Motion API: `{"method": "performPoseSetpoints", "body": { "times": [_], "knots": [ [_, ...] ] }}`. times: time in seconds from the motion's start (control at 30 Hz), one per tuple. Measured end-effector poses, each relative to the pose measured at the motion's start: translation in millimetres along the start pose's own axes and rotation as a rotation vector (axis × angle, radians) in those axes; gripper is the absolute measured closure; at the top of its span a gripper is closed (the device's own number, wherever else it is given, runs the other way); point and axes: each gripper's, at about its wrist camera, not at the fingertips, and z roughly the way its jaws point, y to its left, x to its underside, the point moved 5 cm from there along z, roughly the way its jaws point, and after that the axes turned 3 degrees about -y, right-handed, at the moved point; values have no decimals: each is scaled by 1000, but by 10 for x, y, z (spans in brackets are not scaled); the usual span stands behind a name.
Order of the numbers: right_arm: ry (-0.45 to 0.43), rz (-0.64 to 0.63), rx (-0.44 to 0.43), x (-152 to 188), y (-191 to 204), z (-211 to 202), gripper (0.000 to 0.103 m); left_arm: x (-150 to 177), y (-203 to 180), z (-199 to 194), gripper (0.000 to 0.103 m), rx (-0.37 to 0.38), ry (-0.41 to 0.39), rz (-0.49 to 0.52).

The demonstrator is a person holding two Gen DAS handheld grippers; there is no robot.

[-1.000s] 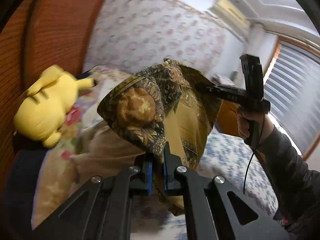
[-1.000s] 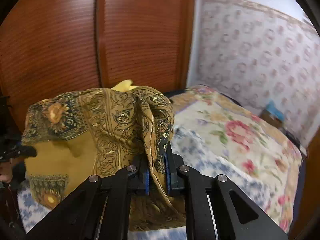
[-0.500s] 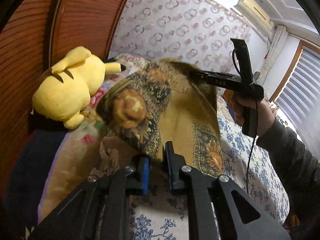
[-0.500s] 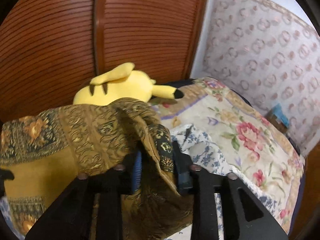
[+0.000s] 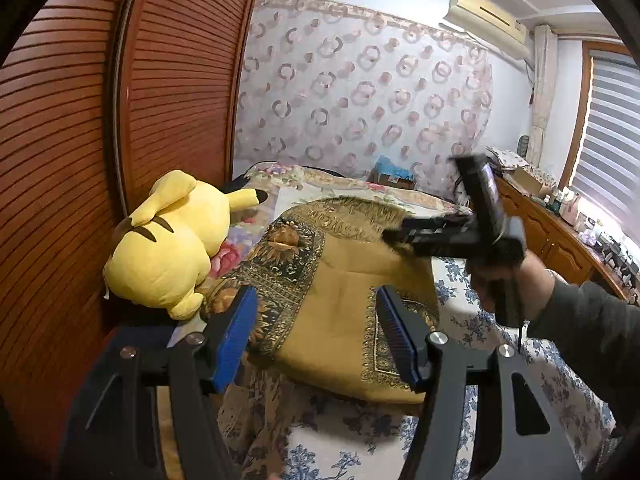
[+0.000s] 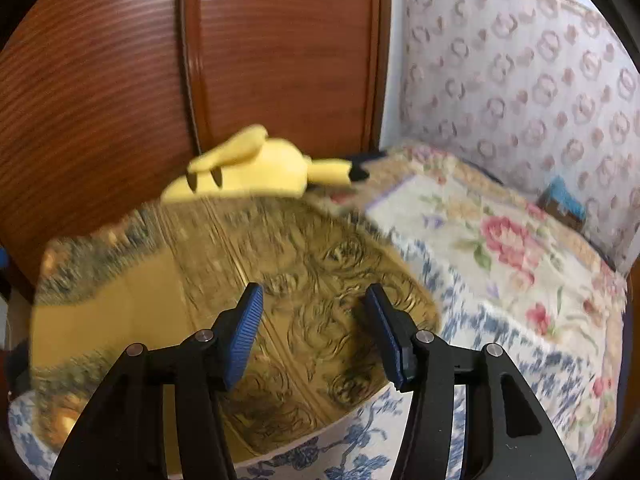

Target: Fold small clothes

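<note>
- The right-wrist view is smeared by motion blur, so the pattern of the mustard-and-black scarf [image 6: 224, 304] is hard to make out there; only swirls and a dark border are read.
- The near edge of the scarf [image 5: 344, 312] is partly covered in the left-wrist view by the left gripper [image 5: 314, 334], and its far right corner is hidden behind the right gripper [image 5: 394, 234].
- The right gripper's fingertips are blurred in that view, and only the person's hand [image 5: 494, 280] and dark sleeve [image 5: 588, 328] behind it are seen clearly.
- The scarf is seen lying folded on the bed [image 5: 480, 344], over a blue-flowered sheet, with more patterned cloth hanging below its near edge.
- The left gripper's jaws are spread and opening; nothing is pinched, the scarf lying beyond and below the blue pads [image 5: 236, 332].
- The right gripper [image 6: 312, 330] is likewise spread and opening above the scarf, with no cloth pressed between its pads [image 6: 244, 332].
- A yellow plush toy [image 5: 168, 240] is seen lying just beside the scarf's left edge, against the slatted wooden doors [image 5: 80, 140].
- A rose-patterned quilt [image 6: 500, 248] is spread beyond the scarf toward the patterned wall [image 5: 360, 92].
- A cluttered wooden dresser [image 5: 560, 236] is seen under a window blind [image 5: 612, 136], and an air conditioner [image 5: 484, 20] is mounted high on the wall.
</note>
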Motion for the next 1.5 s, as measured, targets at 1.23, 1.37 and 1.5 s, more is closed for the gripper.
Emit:
{"method": "performPoseSetpoints", "body": {
  "times": [1.23, 1.37, 1.5],
  "knots": [
    [-249, 250, 304, 1224, -123, -3317, 21, 62, -1949, -351, 41, 41, -56, 229],
    [-276, 300, 370, 1404, -184, -3693, 21, 61, -2126, -470, 41, 81, -60, 231],
    [-303, 331, 469, 1552, -213, -4050, 21, 62, -2283, -605, 41, 116, -72, 236]
  ]
}}
